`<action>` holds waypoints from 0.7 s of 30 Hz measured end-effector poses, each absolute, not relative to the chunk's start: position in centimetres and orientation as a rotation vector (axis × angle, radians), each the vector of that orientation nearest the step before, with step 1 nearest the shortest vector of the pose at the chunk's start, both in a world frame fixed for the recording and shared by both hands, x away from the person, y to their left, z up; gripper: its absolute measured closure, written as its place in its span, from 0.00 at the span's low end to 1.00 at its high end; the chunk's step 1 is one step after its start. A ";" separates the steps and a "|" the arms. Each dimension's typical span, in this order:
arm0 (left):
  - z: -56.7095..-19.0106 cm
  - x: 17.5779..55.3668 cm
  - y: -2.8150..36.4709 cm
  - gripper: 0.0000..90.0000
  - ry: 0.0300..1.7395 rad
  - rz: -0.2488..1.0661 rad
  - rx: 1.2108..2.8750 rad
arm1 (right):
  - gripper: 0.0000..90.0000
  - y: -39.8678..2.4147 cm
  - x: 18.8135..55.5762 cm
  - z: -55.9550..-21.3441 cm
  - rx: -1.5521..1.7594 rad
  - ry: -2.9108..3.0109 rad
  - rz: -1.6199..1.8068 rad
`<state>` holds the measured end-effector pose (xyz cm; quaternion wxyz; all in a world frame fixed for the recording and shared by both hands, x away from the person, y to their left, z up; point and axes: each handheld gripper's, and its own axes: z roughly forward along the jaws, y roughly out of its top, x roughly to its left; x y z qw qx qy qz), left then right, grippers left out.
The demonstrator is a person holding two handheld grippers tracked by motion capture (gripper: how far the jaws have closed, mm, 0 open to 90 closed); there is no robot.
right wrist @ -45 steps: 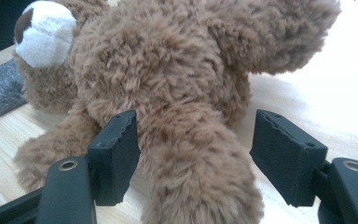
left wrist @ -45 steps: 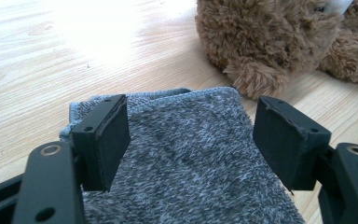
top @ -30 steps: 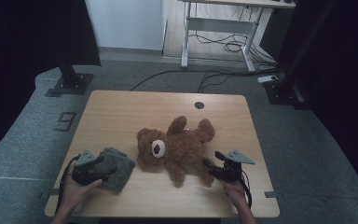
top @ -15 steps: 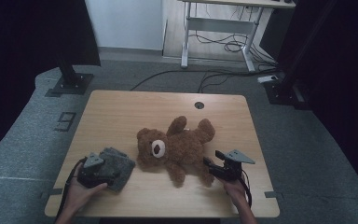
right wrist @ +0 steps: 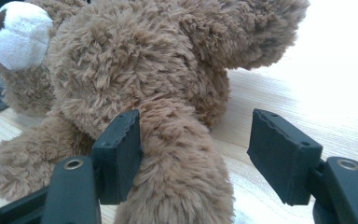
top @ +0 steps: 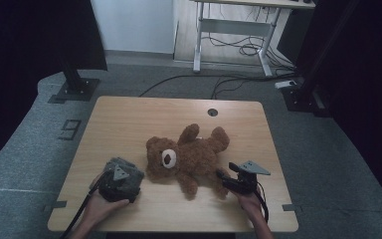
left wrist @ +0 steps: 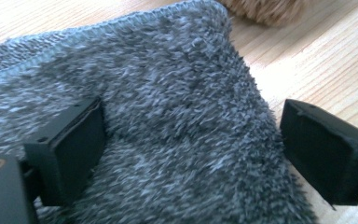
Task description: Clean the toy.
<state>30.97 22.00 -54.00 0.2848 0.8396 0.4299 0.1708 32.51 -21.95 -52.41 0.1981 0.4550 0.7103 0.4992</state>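
– What can't be made out here?

– In the high view the left gripper (top: 121, 180) covers much of the grey fleece cloth (top: 129, 172), and its jaws are out of sight beneath its body. In the left gripper view the cloth runs off the left and bottom edges.

– And the teddy bear (right wrist: 135, 74)?

– The right gripper view crops it at the top and bottom, and the leg between the jaws runs out of frame.
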 end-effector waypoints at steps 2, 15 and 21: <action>-54.0 31.1 22.2 0.12 1.154 0.462 2.232 | 0.38 -22.1 32.4 -52.4 1.278 1.986 1.400; -54.1 31.1 24.2 0.70 1.148 0.562 2.156 | 0.39 -22.2 32.6 -52.3 1.301 1.971 1.399; -53.9 31.3 24.5 0.83 1.130 0.570 2.161 | 0.39 -22.4 32.4 -52.6 1.315 1.964 1.404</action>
